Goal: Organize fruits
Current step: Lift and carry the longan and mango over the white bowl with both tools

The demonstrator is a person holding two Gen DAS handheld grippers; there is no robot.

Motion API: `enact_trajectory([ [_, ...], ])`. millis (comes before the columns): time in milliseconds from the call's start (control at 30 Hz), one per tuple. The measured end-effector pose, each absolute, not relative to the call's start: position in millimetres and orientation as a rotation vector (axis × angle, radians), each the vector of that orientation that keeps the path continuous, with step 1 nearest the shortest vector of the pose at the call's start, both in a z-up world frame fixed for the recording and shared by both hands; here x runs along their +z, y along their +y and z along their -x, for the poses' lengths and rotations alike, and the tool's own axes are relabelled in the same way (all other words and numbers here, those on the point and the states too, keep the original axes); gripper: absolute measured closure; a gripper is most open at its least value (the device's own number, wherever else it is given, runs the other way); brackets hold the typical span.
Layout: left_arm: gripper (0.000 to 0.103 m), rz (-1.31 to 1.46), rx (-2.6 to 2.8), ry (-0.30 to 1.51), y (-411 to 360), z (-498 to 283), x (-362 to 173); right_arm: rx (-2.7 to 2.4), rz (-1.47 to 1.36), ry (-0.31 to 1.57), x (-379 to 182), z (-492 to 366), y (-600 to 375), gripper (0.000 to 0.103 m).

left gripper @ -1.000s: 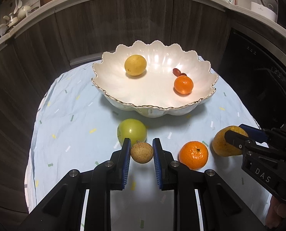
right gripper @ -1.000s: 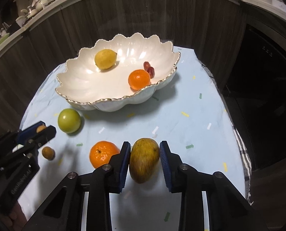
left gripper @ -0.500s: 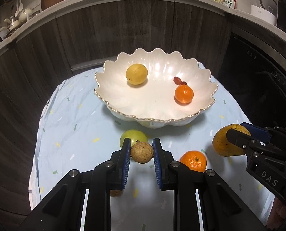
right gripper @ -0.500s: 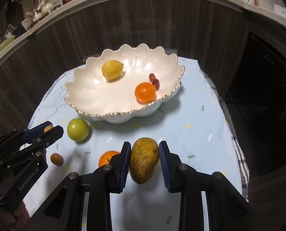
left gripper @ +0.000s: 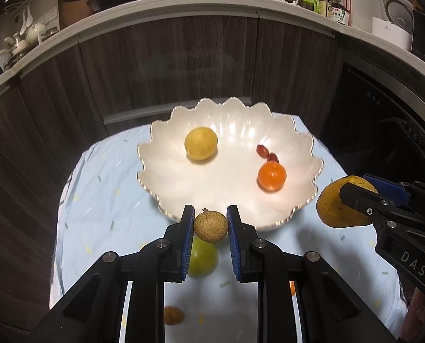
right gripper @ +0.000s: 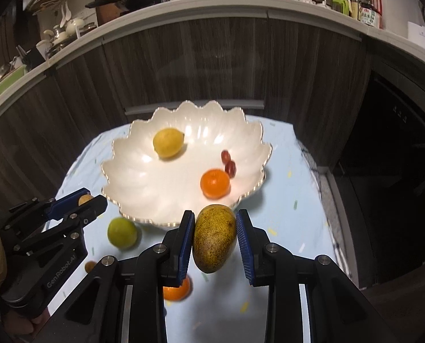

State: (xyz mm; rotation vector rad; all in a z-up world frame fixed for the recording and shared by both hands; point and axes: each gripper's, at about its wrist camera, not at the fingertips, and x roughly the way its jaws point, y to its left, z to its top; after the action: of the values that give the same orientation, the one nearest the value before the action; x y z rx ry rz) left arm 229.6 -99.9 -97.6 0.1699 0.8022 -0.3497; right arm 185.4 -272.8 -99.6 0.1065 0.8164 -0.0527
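My left gripper (left gripper: 211,227) is shut on a small round brown fruit (left gripper: 211,226), held in the air just in front of the white scalloped bowl (left gripper: 304,194). My right gripper (right gripper: 214,240) is shut on a yellow-green mango (right gripper: 214,241), also lifted, near the bowl's front rim (right gripper: 144,220). The bowl holds a lemon (left gripper: 201,146), an orange (left gripper: 272,176) and two small red fruits (left gripper: 266,153). On the cloth below lie a green apple (right gripper: 122,233), an orange (right gripper: 178,290) and another small brown fruit (left gripper: 173,315). The mango (left gripper: 338,208) shows at the right of the left wrist view.
The bowl stands on a small table covered by a light blue cloth (left gripper: 98,200). Dark wood cabinet fronts (left gripper: 184,65) curve behind it, under a counter with a pan and bottles. A dark appliance (right gripper: 398,157) stands to the right. A person's hand (right gripper: 38,321) holds the left gripper.
Both grippers have risen off the table with their fruit and drawn toward the bowl. The green apple and loose orange now lie below and partly behind the fingers.
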Motion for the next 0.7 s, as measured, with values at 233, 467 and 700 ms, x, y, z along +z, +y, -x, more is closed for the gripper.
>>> enact_trajectory([
  [233, 0.080, -0.169, -0.347, 0.780, -104, -250, -87, -0.048, -0.098, 0.777, -84, -203, -275, 0.072],
  [467, 0.080, -0.167, -0.338, 0.764, -106, -272, -81, -0.046, -0.094, 0.756, -78, -223, -278, 0.072],
  [700, 0.080, -0.164, -0.326, 0.769, -106, -292, -85, -0.048, -0.095, 0.757, -81, -239, -278, 0.072],
])
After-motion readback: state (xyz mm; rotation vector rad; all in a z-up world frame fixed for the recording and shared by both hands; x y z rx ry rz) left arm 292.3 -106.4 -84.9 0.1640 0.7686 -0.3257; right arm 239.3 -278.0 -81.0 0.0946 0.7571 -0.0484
